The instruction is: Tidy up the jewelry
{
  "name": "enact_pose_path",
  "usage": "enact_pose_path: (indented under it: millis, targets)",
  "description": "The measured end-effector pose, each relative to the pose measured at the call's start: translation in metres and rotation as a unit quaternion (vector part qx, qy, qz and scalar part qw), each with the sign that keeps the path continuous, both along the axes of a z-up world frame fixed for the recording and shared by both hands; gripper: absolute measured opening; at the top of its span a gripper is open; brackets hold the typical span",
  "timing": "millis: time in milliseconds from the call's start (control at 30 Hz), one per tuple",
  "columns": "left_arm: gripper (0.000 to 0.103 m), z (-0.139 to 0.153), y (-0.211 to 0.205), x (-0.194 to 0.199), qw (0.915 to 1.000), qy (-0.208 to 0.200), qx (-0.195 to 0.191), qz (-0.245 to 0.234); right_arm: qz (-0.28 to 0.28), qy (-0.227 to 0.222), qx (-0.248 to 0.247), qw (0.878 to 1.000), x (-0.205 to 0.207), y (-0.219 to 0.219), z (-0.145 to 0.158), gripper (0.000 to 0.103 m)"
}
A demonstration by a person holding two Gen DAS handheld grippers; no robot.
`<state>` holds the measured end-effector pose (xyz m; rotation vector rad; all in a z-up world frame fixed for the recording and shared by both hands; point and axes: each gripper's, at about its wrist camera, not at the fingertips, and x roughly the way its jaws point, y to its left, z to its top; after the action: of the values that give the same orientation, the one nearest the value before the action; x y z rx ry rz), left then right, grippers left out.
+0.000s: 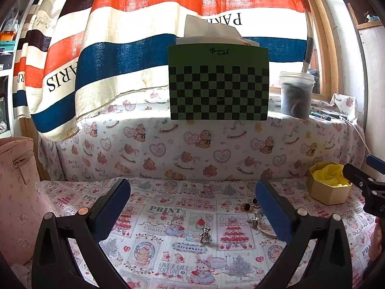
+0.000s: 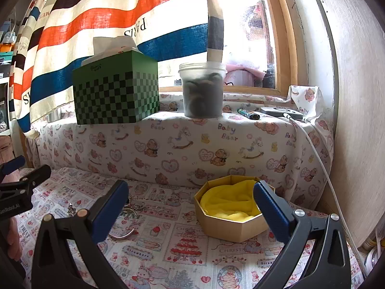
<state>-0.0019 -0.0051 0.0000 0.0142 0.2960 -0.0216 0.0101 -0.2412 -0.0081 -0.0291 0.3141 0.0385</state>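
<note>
My L gripper [image 1: 192,200] jaws spread wide, empty, silver bear charm [image 1: 205,234] on printed cloth [image 1: 154,216] btwn fingers, rings [image 1: 250,204] beside R finger, my R gripper [image 2: 191,202] also wide, empty, facing yellow-lined box [image 2: 231,226].

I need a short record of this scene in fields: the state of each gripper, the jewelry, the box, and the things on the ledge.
left hand-held gripper: open, holds nothing
right hand-held gripper: open, holds nothing
silver bear charm: on the printed cloth, between the left fingers
rings: on the cloth, beside the left gripper's right finger
box: octagonal, open, yellow fabric inside, no jewelry visible in it
ledge: green checkered tissue box, plastic jar
</note>
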Motion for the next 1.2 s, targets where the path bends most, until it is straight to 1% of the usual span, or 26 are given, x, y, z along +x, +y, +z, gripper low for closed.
enact_pose_path:
  millis: [367, 633, 933, 1033, 1133, 1200]
  targets:
    - [0.103, -0.0003, 0.0017, 0.0009, 1.0, 0.001, 0.0, 0.0, -0.001, 0.001, 0.001, 1.0, 0.0005, 0.0004, -0.0008, 0.103]
    - [0.103, -0.0004, 0.0019, 0.0009, 1.0, 0.001, 0.0, -0.001, 0.004, 0.011, 0.002, 1.0, 0.0018, 0.0002, -0.0024, 0.103]
    - [0.103, -0.0008, 0.0027, 0.0008, 1.0, 0.001, 0.0, 0.0, -0.007, 0.016, 0.007, 1.0, 0.0039, -0.002, -0.0013, 0.103]
    - [0.103, -0.0007, 0.0027, 0.0011, 1.0, 0.001, 0.0, 0.0, -0.011, 0.008, 0.0, 1.0, 0.0004, -0.0002, -0.0002, 0.103]
    - [0.103, -0.0007, 0.0027, 0.0008, 1.0, 0.001, 0.0, 0.0, -0.004, -0.003, -0.011, 1.0, -0.0034, 0.0039, 0.0014, 0.103]
    - [0.103, -0.0007, 0.0027, 0.0008, 1.0, 0.0, 0.0, 0.0, -0.001, -0.001, -0.014, 1.0, -0.0027, 0.0051, 0.0016, 0.103]
